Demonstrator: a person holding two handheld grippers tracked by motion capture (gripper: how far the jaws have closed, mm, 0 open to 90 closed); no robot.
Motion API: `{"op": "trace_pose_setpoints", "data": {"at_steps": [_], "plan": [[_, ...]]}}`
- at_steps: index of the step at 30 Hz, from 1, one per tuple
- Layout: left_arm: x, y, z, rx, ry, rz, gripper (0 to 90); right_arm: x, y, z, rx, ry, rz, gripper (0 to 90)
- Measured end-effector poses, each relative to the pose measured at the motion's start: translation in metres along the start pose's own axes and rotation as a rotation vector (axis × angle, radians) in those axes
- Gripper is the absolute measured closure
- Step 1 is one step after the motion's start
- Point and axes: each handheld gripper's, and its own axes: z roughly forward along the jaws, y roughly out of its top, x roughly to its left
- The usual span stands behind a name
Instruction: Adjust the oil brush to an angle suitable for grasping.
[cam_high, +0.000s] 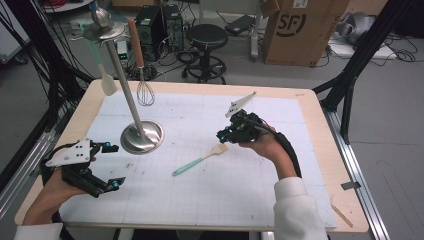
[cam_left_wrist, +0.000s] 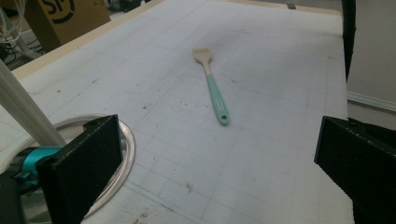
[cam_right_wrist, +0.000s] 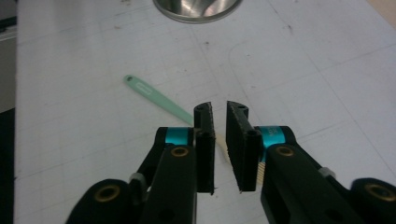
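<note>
Your bench (cam_high: 320, 150) is a pale wooden top under a white gridded mat. On its left part stands a tall metal stand (cam_high: 141, 136) with a round base (a whisk (cam_high: 145, 91) and a white spatula (cam_high: 108, 82) hang from its top). Your left hand-held gripper (cam_high: 114, 166) rests at the near left, its jaws spread wide with nothing between them. Your right hand-held gripper (cam_high: 223, 135) sits near the middle, its jaws drawn narrow, only a slim gap left, right over the wooden head of a mint-handled spatula (cam_high: 199, 161); whether the pads press on it you cannot tell. The spatula lies flat on the mat, handle pointing toward you and to the left.
</note>
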Motion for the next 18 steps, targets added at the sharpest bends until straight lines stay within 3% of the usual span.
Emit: {"op": "trace_pose_setpoints", "data": {"at_steps": [3,18], "plan": [[0.0,0.0,0.0,0.0,-0.003,-0.001,1.7,-0.002,0.001,0.008,0.022,0.007,0.0,89.0],[-0.001,-0.002,0.001,0.009,-0.009,-0.002,1.6,-0.008,0.005,0.042,0.107,0.051,-0.022,89.1]]}}
